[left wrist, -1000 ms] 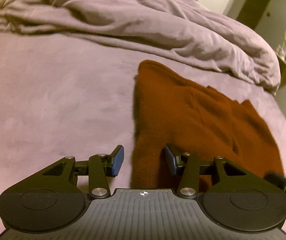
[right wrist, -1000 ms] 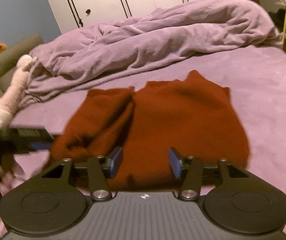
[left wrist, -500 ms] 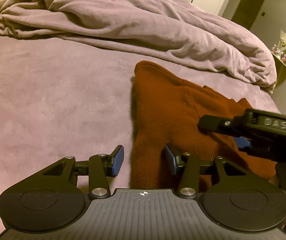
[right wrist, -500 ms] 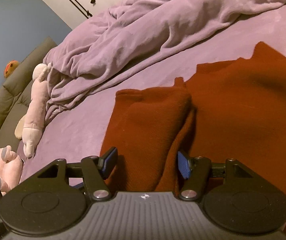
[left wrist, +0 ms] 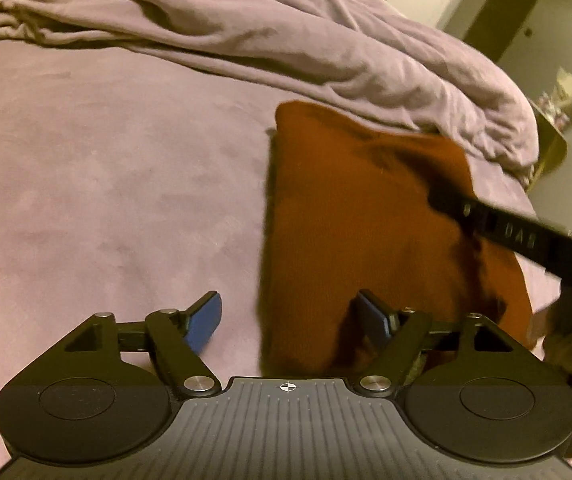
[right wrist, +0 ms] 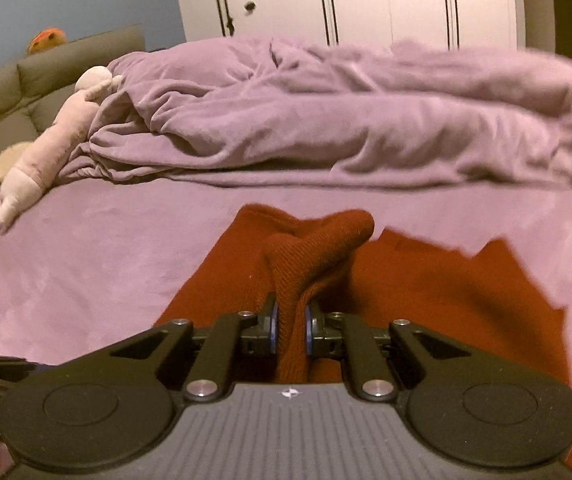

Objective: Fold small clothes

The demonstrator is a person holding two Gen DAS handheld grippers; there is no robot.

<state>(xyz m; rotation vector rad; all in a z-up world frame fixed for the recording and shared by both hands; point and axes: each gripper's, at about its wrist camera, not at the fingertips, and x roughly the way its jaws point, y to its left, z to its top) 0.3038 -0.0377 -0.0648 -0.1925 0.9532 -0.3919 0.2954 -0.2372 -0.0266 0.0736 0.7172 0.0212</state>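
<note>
The right gripper (right wrist: 289, 330), jaws just closing, is pinching a ridge of the rust garment (right wrist: 426, 288) lying mid-bed; the left gripper (left wrist: 292, 316), just opening, is holding nothing. Probably folding a flap over: next needs a clean carry rightward.

Right gripper (right wrist: 289, 330) has just been closing and its blue pads are now pinched tight on a bunched ridge of the rust-red sweater (right wrist: 314, 256), which sticks up out of the jaws. Left gripper (left wrist: 290, 322) has just been opening: jaws spread wide, angled down, the sweater's edge lying between the pads but nothing pressing on it.
</note>
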